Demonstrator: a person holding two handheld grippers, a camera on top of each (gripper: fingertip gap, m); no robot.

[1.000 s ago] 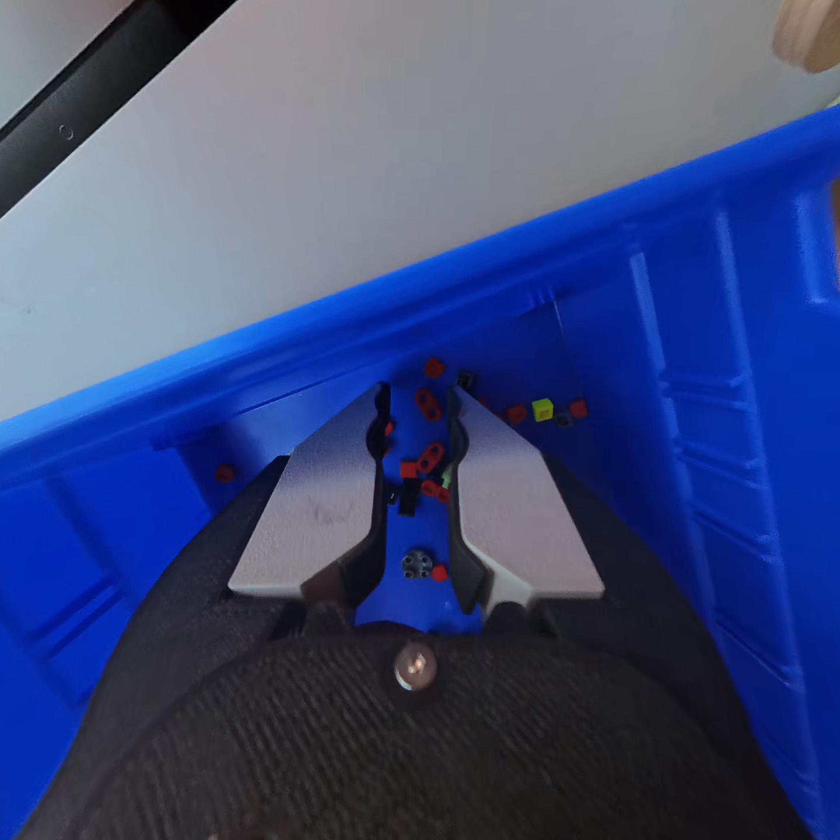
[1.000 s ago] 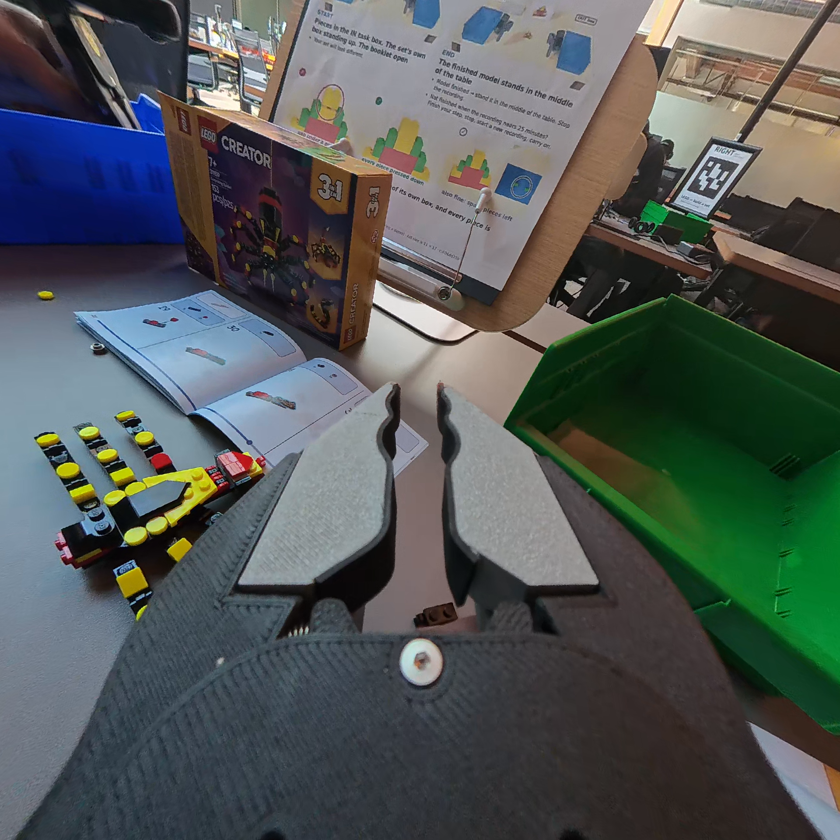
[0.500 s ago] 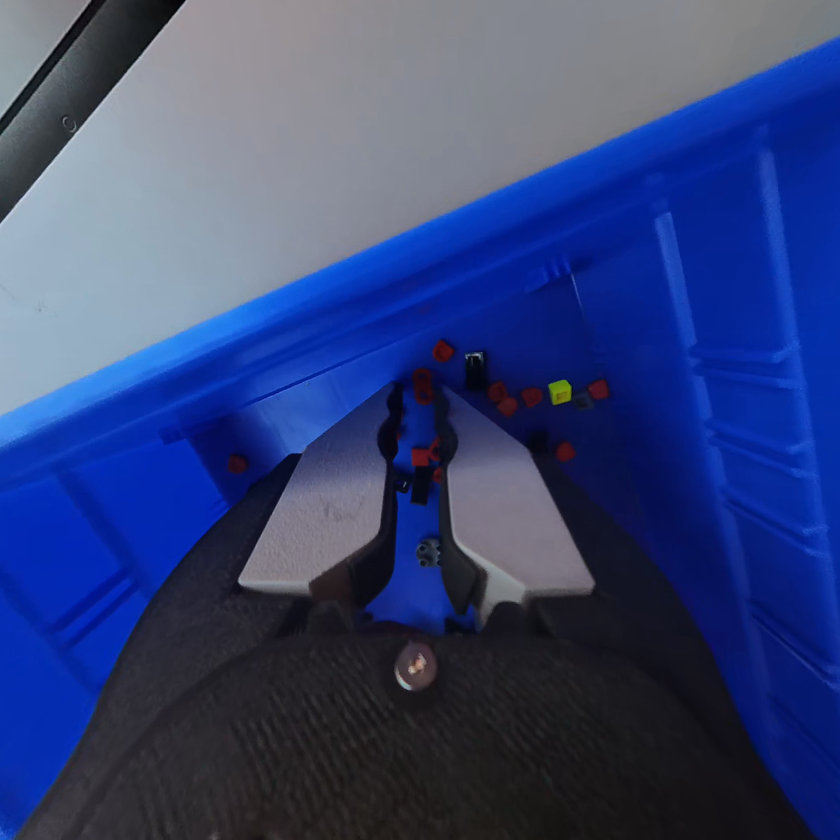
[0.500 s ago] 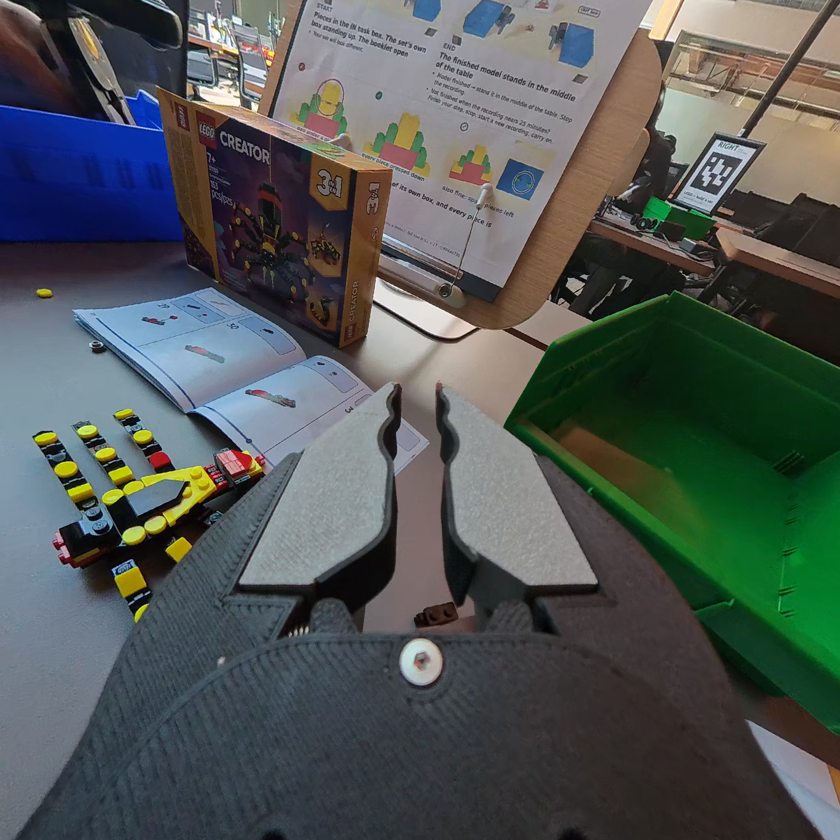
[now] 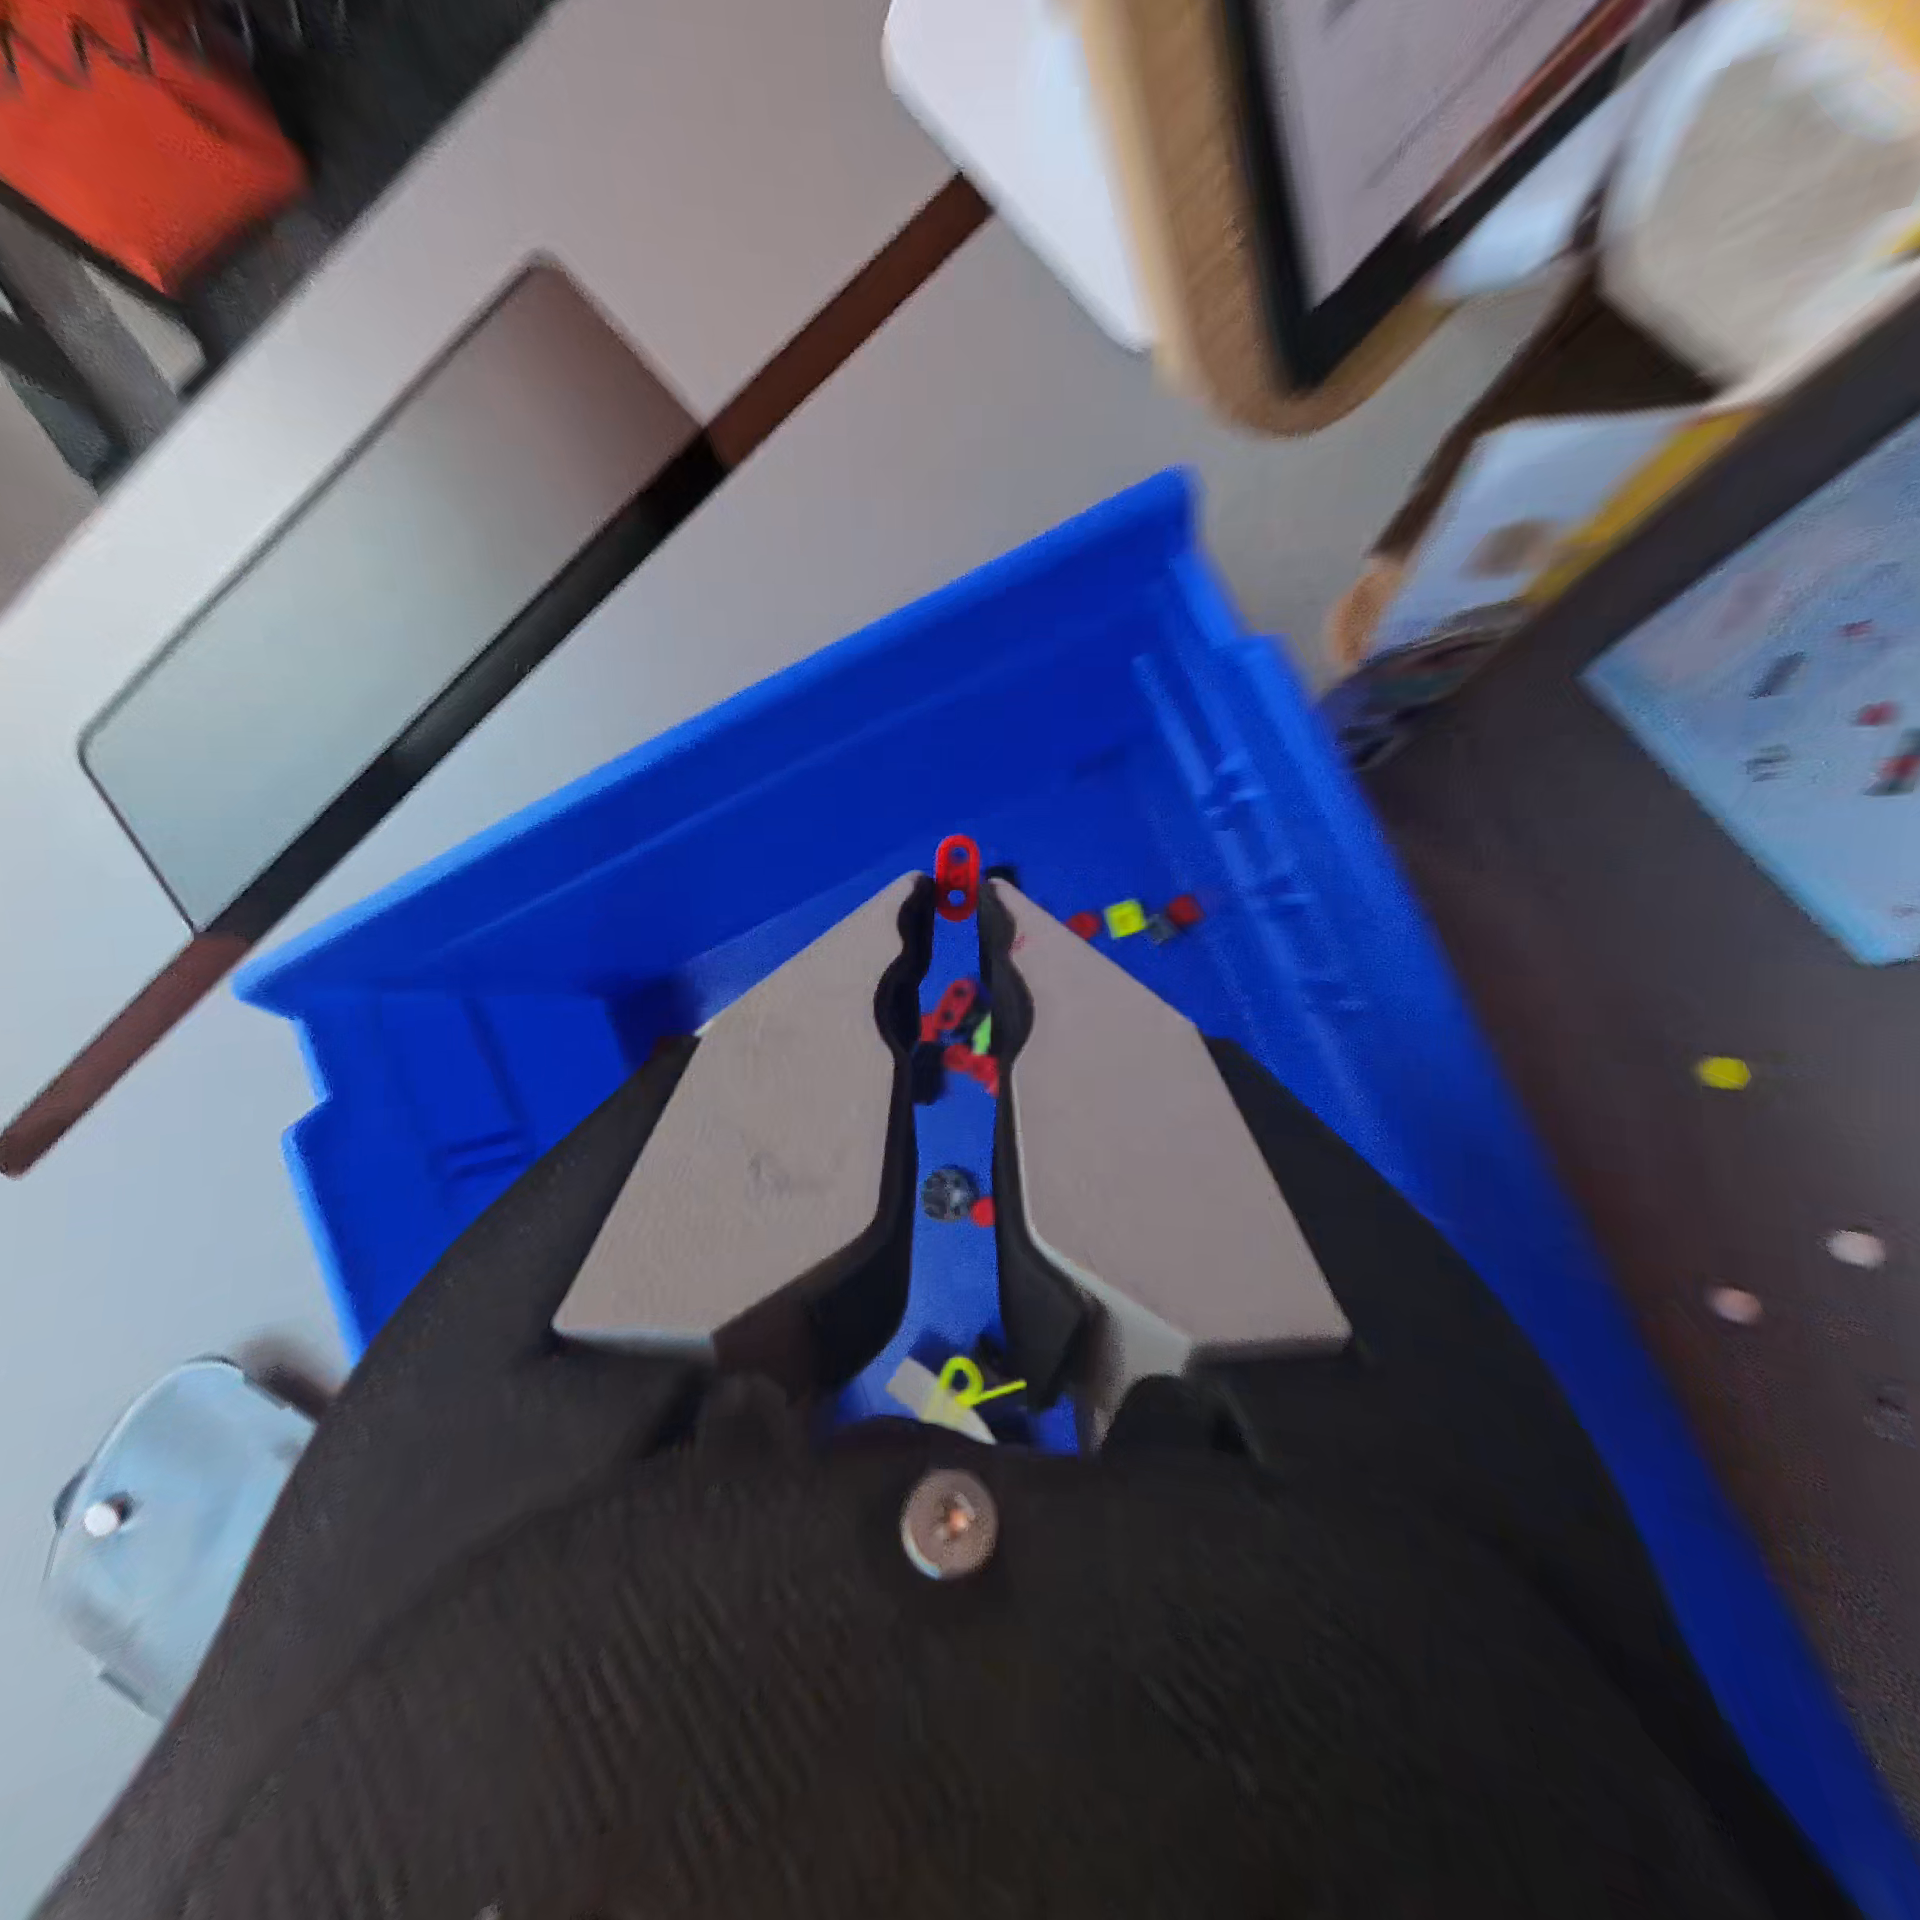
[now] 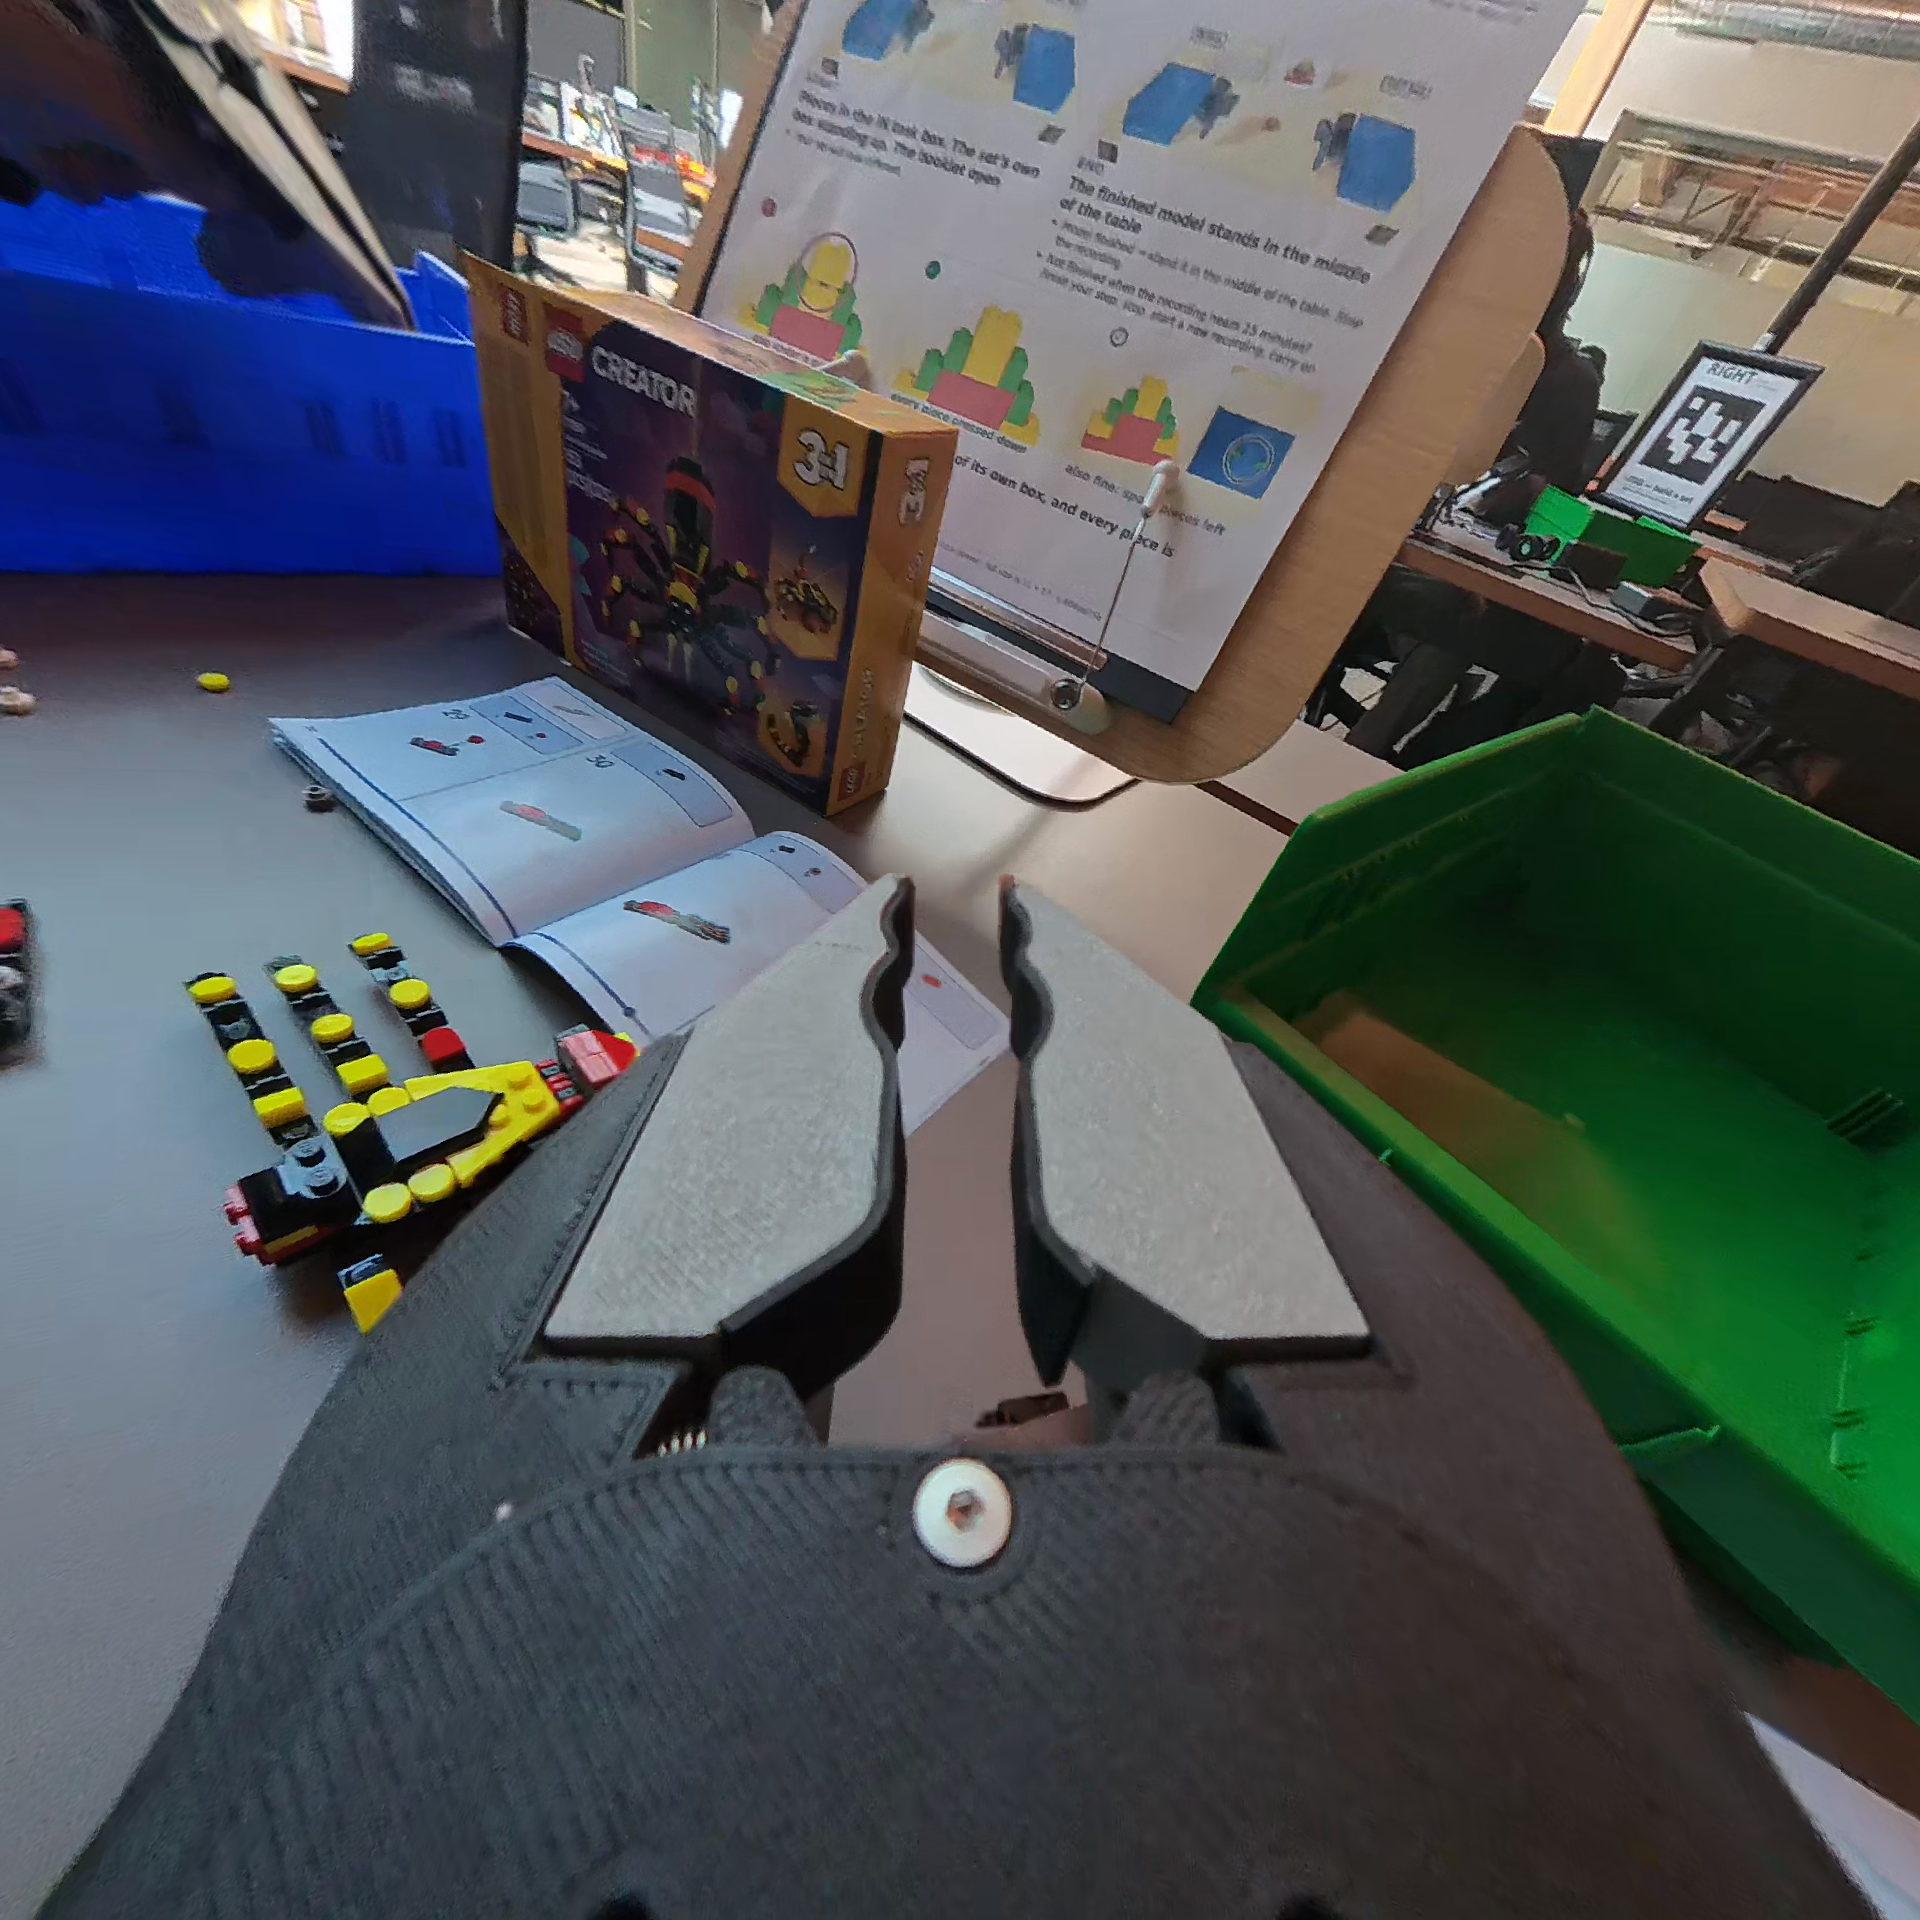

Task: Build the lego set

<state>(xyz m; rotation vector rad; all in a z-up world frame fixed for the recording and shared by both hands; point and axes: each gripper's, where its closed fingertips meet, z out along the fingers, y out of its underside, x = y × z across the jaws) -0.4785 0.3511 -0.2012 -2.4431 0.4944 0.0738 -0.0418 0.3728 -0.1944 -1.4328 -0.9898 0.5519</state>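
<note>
- Two bins frame the work: a blue bin under the left gripper and a green bin on the table to the right of the right gripper.
- The dark table carries the set's box standing upright, with an open instruction booklet lying just in front of it.
- A partly built black and yellow model lies left of the right gripper, near the booklet's edge.
- The right gripper hovers above the table with its jaws slightly apart and nothing between them.
- The left gripper sits above the blue bin, tips pinching a small red piece with two holes.
- Loose red and yellow pieces lie on the bin floor.
</note>
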